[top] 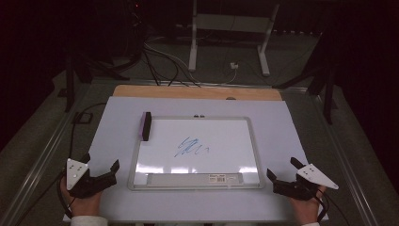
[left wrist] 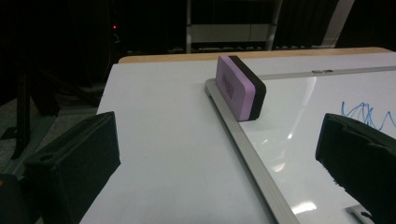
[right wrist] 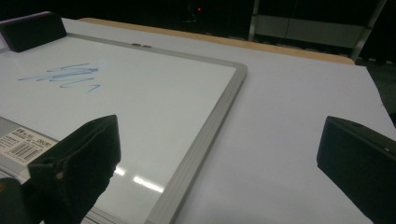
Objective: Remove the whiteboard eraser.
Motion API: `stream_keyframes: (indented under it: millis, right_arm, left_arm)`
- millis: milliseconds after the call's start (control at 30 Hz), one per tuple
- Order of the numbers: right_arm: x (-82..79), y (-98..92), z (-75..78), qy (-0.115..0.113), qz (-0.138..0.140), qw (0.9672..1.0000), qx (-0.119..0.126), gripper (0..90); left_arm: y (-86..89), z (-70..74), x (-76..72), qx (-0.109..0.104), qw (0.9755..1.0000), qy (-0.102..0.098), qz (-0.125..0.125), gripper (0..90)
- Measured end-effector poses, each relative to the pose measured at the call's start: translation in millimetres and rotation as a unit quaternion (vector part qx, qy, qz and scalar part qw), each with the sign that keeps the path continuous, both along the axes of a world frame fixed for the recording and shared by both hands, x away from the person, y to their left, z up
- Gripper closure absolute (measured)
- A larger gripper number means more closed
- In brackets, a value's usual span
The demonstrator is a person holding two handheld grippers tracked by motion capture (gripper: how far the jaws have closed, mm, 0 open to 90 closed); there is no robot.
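Note:
A silver-framed whiteboard (top: 252, 141) lies on the table with a blue scribble (top: 189, 147) near its middle. A purple-and-black eraser (top: 146, 125) stands on edge at the board's upper left corner, seen close in the left gripper view (left wrist: 239, 87) and as a dark block in the right gripper view (right wrist: 31, 30). My left gripper (top: 100, 164) rests open at the board's lower left, nothing between its jaws. At the board's lower right my right gripper (top: 283, 168) is open and empty. The scribble also shows in the gripper views (left wrist: 366, 115) (right wrist: 65, 77).
The board lies on a white sheet (top: 117, 122) over a wooden table (top: 197, 92). A label strip (top: 221, 178) runs along the board's near edge. Behind the table are cables (top: 160, 63) and a white stand (top: 226, 28) on the dark floor.

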State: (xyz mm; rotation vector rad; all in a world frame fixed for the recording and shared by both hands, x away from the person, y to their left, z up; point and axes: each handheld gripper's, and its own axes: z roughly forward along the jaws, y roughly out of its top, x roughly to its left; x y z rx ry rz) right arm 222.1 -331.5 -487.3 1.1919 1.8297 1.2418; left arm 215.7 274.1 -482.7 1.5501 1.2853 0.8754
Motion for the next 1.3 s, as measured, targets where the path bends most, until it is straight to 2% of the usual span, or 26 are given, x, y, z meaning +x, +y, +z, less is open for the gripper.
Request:
stream_keyframes:
  millis: [300, 400, 533, 767, 967, 1300]
  right_arm:
    - [-0.1, -1.0, 0.3, -0.014, 0.003, 0.9999, 0.003, 0.2]
    - [-0.3, -1.5, 0.4, -0.016, 0.004, 0.9998, 0.01, 0.2]
    - [-2.2, -1.9, 1.6, -0.021, 0.004, 0.9996, 0.019, 0.2]
    - [-2.2, -3.1, 1.4, -0.023, 0.003, 0.9995, 0.022, 0.2]
    - [-1.7, -3.1, 0.9, -0.022, -0.001, 0.9994, 0.026, 0.2]
    - [-2.4, -2.4, 1.3, -0.023, -0.004, 0.9994, 0.025, 0.2]
  left_arm:
    - [0.5, 0.3, -1.0, -0.002, 0.9999, 0.011, 0.013, 0.6]
    - [0.9, 3.3, 0.1, 0.003, 0.9997, 0.015, 0.017, 0.6]
    - [2.1, 10.2, 2.2, -0.001, 0.9997, 0.016, 0.02, 0.6]
    - [2.1, 18.9, 5.5, -0.001, 0.9998, 0.017, 0.014, 0.6]
    - [1.3, 23.4, 11.0, 0.007, 0.9997, 0.021, 0.006, 0.6]
    - [5.9, 31.6, 23.4, -0.004, 0.9997, 0.022, 0.005, 0.6]
